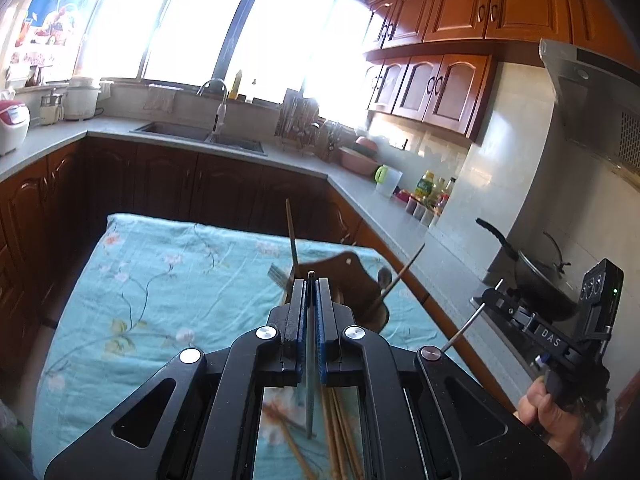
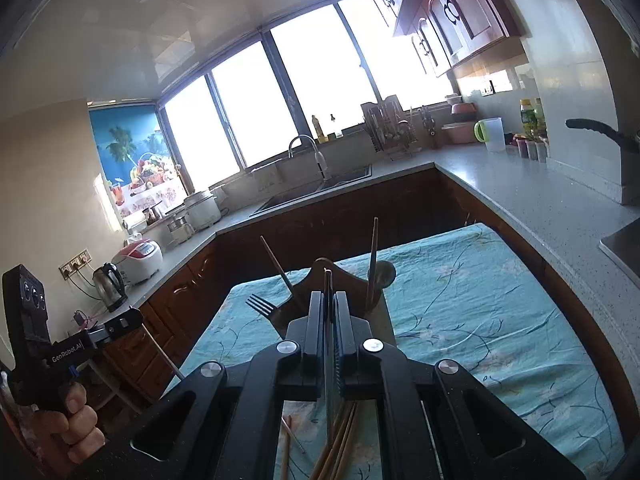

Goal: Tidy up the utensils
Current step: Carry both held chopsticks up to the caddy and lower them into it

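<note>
My left gripper (image 1: 311,280) is shut on a thin grey stick-like utensil (image 1: 310,400) that runs back between the fingers. My right gripper (image 2: 328,296) is shut on a similar thin utensil (image 2: 329,380); in the left wrist view that utensil shows as a slim metal rod (image 1: 464,324). Ahead of both stands a dark wooden holder (image 1: 352,276) (image 2: 340,280) with a fork (image 2: 260,305), a spoon (image 2: 386,270) and two upright chopsticks (image 2: 374,256). Several loose wooden chopsticks (image 1: 336,432) (image 2: 340,440) lie on the cloth below the grippers.
The holder sits on a table under a teal floral cloth (image 1: 160,280). A grey countertop (image 2: 520,200) runs close along the table's right side, with a pan on the stove (image 1: 536,276). A sink (image 2: 320,188), kettle (image 2: 109,284) and rice cooker (image 2: 138,260) stand farther off.
</note>
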Tool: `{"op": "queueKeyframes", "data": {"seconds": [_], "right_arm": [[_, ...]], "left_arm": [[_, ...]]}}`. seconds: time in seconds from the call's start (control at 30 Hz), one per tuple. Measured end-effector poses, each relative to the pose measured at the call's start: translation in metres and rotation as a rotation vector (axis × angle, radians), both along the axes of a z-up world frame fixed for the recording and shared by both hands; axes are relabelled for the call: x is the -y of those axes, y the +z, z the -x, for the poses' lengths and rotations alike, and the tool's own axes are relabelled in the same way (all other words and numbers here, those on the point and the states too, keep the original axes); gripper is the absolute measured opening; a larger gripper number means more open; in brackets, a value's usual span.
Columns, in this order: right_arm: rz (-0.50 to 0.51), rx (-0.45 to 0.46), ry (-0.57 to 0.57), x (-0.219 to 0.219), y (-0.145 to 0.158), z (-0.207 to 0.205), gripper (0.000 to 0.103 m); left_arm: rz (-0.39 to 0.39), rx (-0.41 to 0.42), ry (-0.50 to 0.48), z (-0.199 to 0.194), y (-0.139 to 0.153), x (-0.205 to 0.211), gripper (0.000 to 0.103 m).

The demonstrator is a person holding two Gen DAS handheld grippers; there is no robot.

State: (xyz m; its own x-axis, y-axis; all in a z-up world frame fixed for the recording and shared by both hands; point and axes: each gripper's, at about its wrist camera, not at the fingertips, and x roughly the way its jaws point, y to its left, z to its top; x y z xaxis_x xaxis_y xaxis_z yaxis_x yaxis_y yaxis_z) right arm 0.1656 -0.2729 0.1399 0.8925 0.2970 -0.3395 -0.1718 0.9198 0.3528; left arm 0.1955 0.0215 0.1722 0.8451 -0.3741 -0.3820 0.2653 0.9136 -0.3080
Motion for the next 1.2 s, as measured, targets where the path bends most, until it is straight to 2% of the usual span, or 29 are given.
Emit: {"op": "queueKeyframes", "data": {"seconds": [0.4, 0.57, 0.7, 0.87, 1.03, 1.2], "right_arm": [[0.004, 0.109, -0.056, 0.005, 0.042, -0.038, 0.004], [0.010, 0.156, -0.081, 0.008, 0.054, -0.058, 0.004], [0.035, 0.162, -0.110, 0.004, 0.049, -0.073, 0.004], [0.067, 0.143, -0.127, -0.002, 0.023, -0.083, 0.004], [0.061, 0.080, -0.119, -0.006, -0.010, -0.094, 0.004], [0.046, 0.014, -0.095, -0.009, -0.032, -0.100, 0.004]], "left_arm": [[-0.011, 0.140, 0.017, -0.052, 0.053, 0.021, 0.003], [0.010, 0.172, 0.052, -0.082, 0.060, 0.028, 0.003], [0.014, 0.158, 0.094, -0.105, 0.046, 0.033, 0.003], [0.025, 0.100, 0.110, -0.124, 0.009, 0.033, 0.003], [0.022, 0.034, 0.108, -0.132, -0.026, 0.034, 0.003], [0.024, -0.016, 0.093, -0.136, -0.044, 0.033, 0.004]]}}
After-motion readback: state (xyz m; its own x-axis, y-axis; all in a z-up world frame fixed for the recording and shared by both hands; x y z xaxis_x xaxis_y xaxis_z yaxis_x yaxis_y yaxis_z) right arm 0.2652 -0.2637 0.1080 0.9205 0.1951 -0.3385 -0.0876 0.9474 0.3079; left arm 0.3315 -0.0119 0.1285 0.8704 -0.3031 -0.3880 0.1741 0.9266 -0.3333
